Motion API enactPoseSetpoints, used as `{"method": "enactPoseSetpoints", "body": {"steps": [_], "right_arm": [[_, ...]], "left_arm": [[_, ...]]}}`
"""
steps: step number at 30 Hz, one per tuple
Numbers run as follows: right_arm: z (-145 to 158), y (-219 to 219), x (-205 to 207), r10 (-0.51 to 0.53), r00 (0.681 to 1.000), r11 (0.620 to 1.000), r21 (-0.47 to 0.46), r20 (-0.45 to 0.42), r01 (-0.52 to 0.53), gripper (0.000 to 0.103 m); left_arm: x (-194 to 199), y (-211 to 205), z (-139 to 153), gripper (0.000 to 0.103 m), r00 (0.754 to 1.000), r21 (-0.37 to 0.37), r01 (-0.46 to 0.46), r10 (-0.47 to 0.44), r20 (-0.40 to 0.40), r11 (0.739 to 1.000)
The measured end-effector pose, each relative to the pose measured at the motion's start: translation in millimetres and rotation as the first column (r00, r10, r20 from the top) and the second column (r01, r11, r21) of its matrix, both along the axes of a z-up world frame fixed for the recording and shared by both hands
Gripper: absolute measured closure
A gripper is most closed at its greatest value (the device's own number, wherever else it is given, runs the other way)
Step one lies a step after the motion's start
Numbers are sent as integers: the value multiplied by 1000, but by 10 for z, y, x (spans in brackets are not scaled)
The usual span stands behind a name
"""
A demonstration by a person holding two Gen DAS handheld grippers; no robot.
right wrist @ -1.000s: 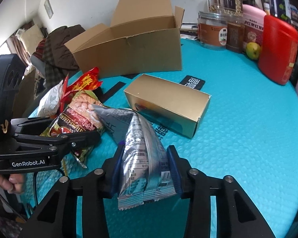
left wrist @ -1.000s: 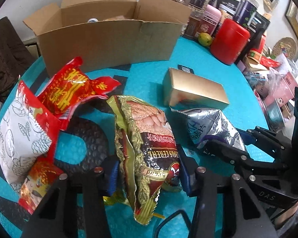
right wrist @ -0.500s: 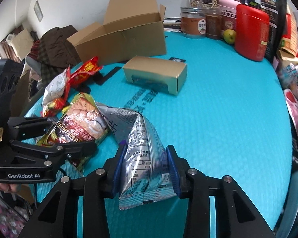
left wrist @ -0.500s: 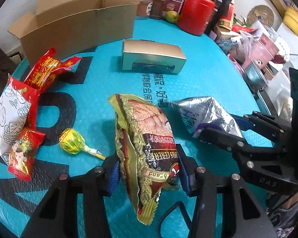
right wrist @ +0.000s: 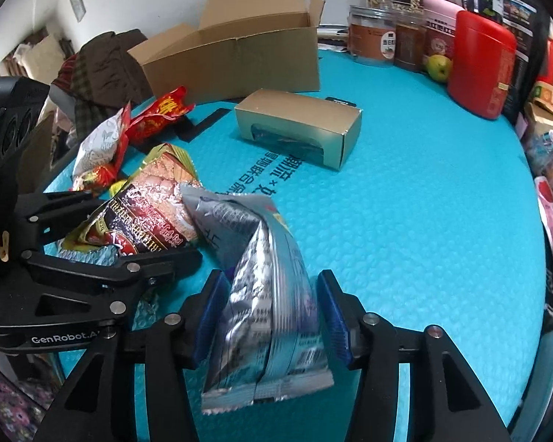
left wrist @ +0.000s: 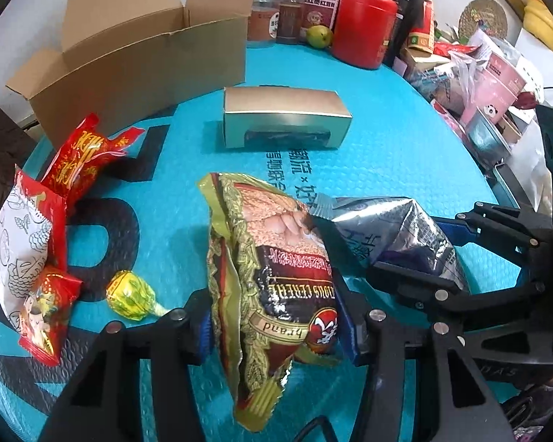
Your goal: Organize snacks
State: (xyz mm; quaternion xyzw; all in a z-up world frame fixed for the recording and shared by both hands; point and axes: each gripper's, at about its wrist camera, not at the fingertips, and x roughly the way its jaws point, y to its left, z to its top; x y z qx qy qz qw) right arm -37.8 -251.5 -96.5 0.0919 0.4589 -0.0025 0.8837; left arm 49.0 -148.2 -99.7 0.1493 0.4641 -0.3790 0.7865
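Observation:
A gold and brown cereal snack bag (left wrist: 276, 250) lies with its far end on the teal table (left wrist: 387, 147). My left gripper (left wrist: 276, 328) has its blue pads pressed on the bag's sides, and the jaws are opening. My right gripper (right wrist: 271, 313) straddles a silver foil snack bag (right wrist: 269, 269). Those jaws are opening too, and a thin gap shows beside the right pad. The silver bag's tip overlaps the cereal bag (right wrist: 147, 213). An open cardboard box (left wrist: 140, 62) stands at the back left.
A gold box (left wrist: 284, 121) lies mid-table. Red packets (left wrist: 81, 154), a white and red packet (left wrist: 22, 250) and a yellow lollipop (left wrist: 129, 294) lie at the left. A red canister (left wrist: 363, 25), jars and a green fruit (left wrist: 319, 35) line the back, with clutter at the right.
Both grippers have drawn back from the cardboard box with their bags, uncovering the lollipop. The right jaws have widened around the silver bag. The left jaws have widened slightly.

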Motion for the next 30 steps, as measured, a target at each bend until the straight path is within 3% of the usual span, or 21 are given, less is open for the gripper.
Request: {"method": "enactPoseSetpoints", "body": {"steps": [3,4,8,12,17,30], "right_arm": [[-4,6,31,14,1000,1000,-14,6,-14,53],[-2,11,40,17,1000,1000,-18,7,-17,60],[4,27,64,33,999,999,-22,6,-33,63],[48,-24,28,30,999,998,60,27,-31,63],[175,2,-20,39,997,995,90,63,-45,63],[706,63,46,67,984,995,62,167,-78,63]], "left_arm": [[-8,-1,-10,53,1000,-6,0,0,21,1000],[-11,-6,-10,55,1000,-5,-1,1,23,1000],[32,33,5,62,999,-35,-25,25,-21,999],[54,106,46,63,997,-69,-42,37,-74,997],[25,160,202,63,996,-116,-54,46,-74,992],[62,262,813,63,997,-235,-61,73,40,970]]}}
